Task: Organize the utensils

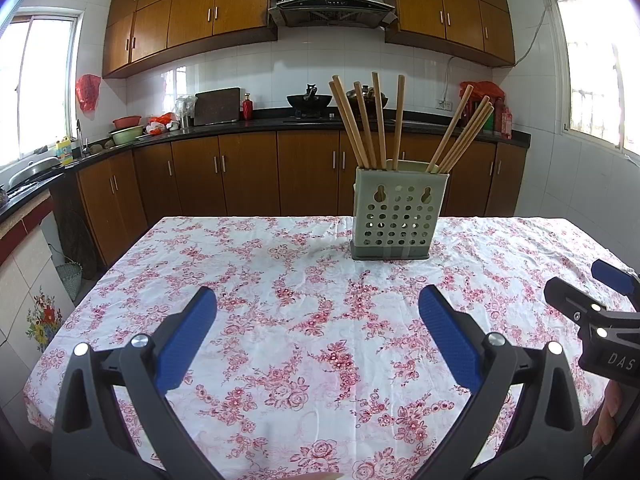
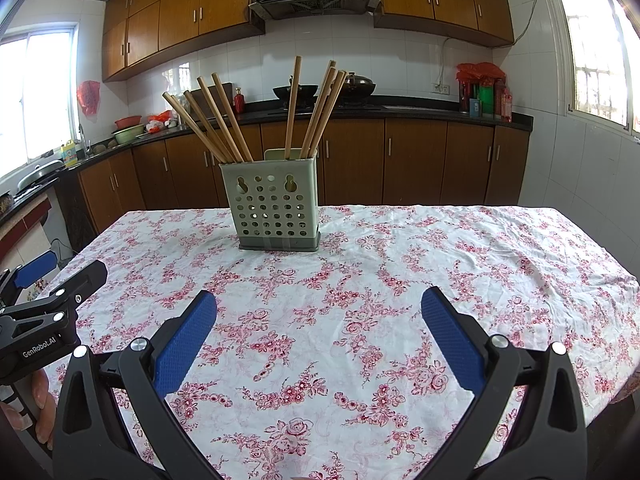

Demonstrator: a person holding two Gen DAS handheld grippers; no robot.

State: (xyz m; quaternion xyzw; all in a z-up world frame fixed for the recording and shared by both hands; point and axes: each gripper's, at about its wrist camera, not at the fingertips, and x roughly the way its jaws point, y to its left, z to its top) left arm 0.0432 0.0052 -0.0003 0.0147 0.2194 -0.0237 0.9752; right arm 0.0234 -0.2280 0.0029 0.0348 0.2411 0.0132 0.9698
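A pale green perforated utensil holder (image 1: 400, 216) (image 2: 274, 210) stands on the far part of a table covered with a red-flowered white cloth (image 1: 304, 320) (image 2: 360, 280). Several wooden chopsticks (image 1: 370, 120) (image 2: 224, 118) stand in it, fanned out in two bunches. My left gripper (image 1: 318, 312) is open and empty over the near part of the cloth, well short of the holder. My right gripper (image 2: 319, 312) is also open and empty. Each gripper shows at the edge of the other's view, the right one (image 1: 600, 296) and the left one (image 2: 60, 280).
Behind the table runs a dark kitchen counter (image 1: 240, 124) with bowls, a cutting board, a red bottle and woks on a stove. Brown cabinets stand below and above. A small woven bin (image 1: 72, 278) sits on the floor to the left. Windows are on both sides.
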